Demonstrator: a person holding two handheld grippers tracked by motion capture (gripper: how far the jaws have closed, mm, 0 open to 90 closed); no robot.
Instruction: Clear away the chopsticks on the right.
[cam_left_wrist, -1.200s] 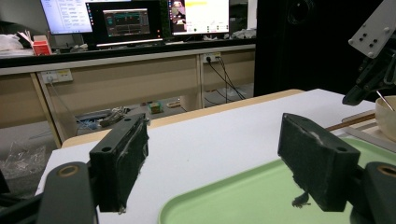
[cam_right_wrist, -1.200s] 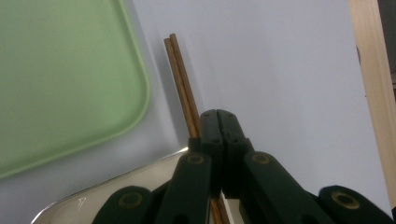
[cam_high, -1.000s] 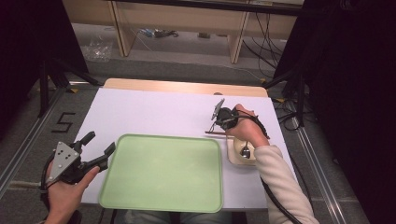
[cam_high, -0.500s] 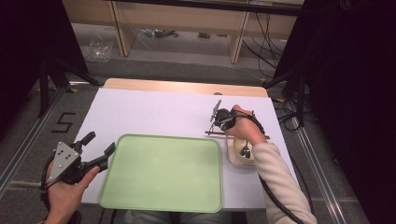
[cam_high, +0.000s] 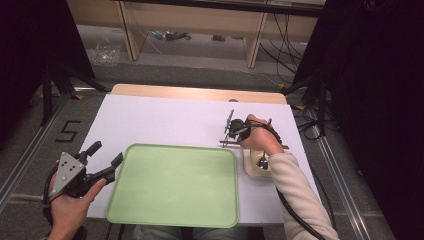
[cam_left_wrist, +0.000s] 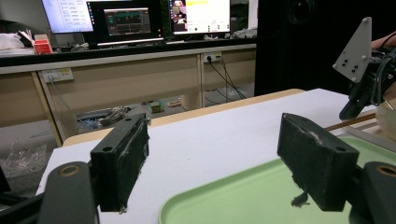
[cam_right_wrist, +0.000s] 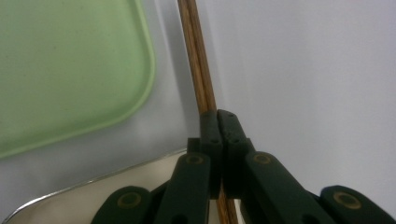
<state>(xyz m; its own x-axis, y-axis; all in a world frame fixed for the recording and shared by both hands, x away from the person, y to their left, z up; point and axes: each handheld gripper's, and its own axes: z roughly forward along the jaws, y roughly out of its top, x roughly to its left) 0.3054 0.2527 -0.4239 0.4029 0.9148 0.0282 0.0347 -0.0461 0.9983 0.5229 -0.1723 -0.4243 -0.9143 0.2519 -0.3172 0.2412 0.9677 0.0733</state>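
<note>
Tabletop with a pale green tray (cam_high: 172, 192) near the front edge of the white table (cam_high: 165, 120). We see the right gripper (cam_high: 231, 131) just past the tray's far right corner, its jaws pressed together on a pair of wooden chopsticks (cam_right_wrist: 197, 70); in the right gripper view the sticks run straight out from between the closed jaws, lying low over the white surface beside the tray's rounded corner (cam_right_wrist: 140, 60). Whether the sticks rest on the table or are already lifted, we cannot tell. Beside the right hand stands a cream bowl (cam_high: 255, 167) with a metal spoon (cam_high: 262, 162) in it.

The left gripper (cam_high: 100, 161) hovers at the tray's left edge, its jaws wide apart and holding nothing; in the left gripper view the two padded jaws frame the tray's near corner (cam_left_wrist: 224, 200).

We judge the work to be at an early stage: the chopsticks are grasped, but the tray carries nothing, and the bowl and spoon stand outside it. If the tray is the goal, everything is left to place.

For room, the tray's raised rim lies just beside the sticks and must be cleared. The far half of the table is bare; the bowl crowds the right hand on its near side.
</note>
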